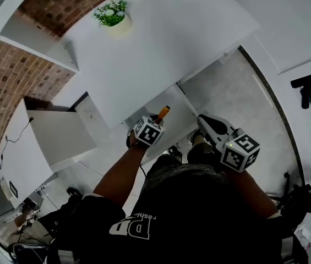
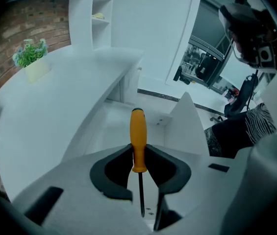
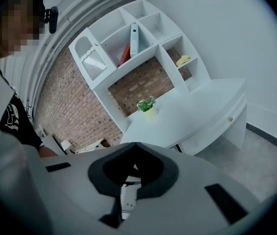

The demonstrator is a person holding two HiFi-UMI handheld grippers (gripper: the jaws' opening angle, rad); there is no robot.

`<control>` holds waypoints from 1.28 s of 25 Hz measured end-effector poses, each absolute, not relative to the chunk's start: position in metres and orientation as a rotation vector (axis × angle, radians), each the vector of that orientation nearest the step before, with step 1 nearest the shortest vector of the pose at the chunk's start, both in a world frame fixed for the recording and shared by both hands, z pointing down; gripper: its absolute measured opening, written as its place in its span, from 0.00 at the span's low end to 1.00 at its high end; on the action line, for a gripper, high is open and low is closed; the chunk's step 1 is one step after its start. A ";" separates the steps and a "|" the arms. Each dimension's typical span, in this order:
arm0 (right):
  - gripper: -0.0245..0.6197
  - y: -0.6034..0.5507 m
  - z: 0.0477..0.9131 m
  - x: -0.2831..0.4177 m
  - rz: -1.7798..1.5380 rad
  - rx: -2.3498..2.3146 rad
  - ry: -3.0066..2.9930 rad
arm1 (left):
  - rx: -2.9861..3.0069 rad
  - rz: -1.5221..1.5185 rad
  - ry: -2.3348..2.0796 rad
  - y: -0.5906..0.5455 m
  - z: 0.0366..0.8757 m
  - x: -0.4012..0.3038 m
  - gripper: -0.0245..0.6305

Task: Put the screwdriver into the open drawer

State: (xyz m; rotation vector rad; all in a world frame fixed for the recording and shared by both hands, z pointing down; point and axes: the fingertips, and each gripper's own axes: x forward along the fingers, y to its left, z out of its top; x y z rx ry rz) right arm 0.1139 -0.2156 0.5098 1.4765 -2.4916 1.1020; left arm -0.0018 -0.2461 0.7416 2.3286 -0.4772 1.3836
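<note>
Left gripper view: left tongs pinching screwdriver; right tongs pressed together, empty

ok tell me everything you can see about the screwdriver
The screwdriver has a smooth orange handle, plastic by the look, dark at its tip, and a thin dark shaft. The left gripper holds it, jaws closed on the handle's lower end; the handle juts out beyond them, the shaft runs back between them. It is in the air over the open white drawer.
</note>
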 end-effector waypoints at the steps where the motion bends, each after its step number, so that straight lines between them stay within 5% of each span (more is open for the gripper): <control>1: 0.05 -0.215 0.511 0.116 1.098 1.479 -2.488 | 2.323 1.404 -0.470 -0.245 0.749 -0.001 0.17; 32: 0.05 -0.194 0.573 0.153 1.296 1.485 -2.326 | 2.181 1.762 -0.198 -0.229 0.906 0.010 0.18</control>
